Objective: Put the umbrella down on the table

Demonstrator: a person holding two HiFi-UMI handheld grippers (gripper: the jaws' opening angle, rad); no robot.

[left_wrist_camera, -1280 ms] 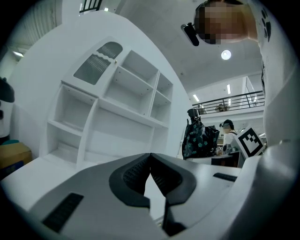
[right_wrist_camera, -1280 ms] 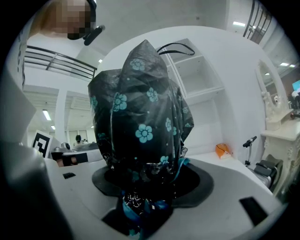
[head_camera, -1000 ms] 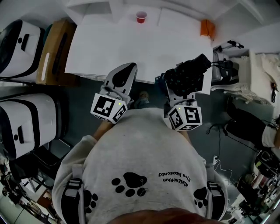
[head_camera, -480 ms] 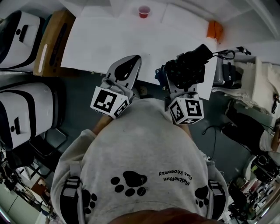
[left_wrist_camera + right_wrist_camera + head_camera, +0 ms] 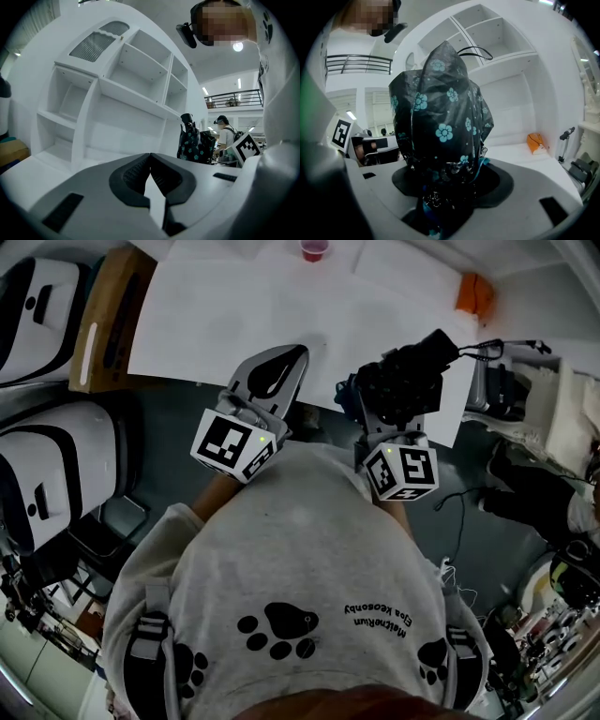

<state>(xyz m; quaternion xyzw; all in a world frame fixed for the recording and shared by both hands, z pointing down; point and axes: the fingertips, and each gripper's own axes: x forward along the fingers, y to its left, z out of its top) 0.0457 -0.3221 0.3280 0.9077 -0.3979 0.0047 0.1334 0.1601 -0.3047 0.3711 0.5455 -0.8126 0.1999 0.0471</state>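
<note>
right gripper (image 5: 445, 199) clamping folded umbrella (image 5: 440, 117) over table (image 5: 225, 329) edge, left gripper (image 5: 150, 161) sitting closed, empty, at its 9 o'clock, red cup (image 5: 314, 249) at 12, orange item (image 5: 476, 293) at 1

So the white table (image 5: 234, 324) is pretty bare. There's a little red cup (image 5: 315, 249) sitting at the far edge around the middle, and some orange thing (image 5: 475, 293) lying at the far right corner.

umbrella (image 5: 440, 122): glossy flowered cloth | table (image 5: 234, 324): matt white | shelves (image 5: 133, 96): smooth white
</note>
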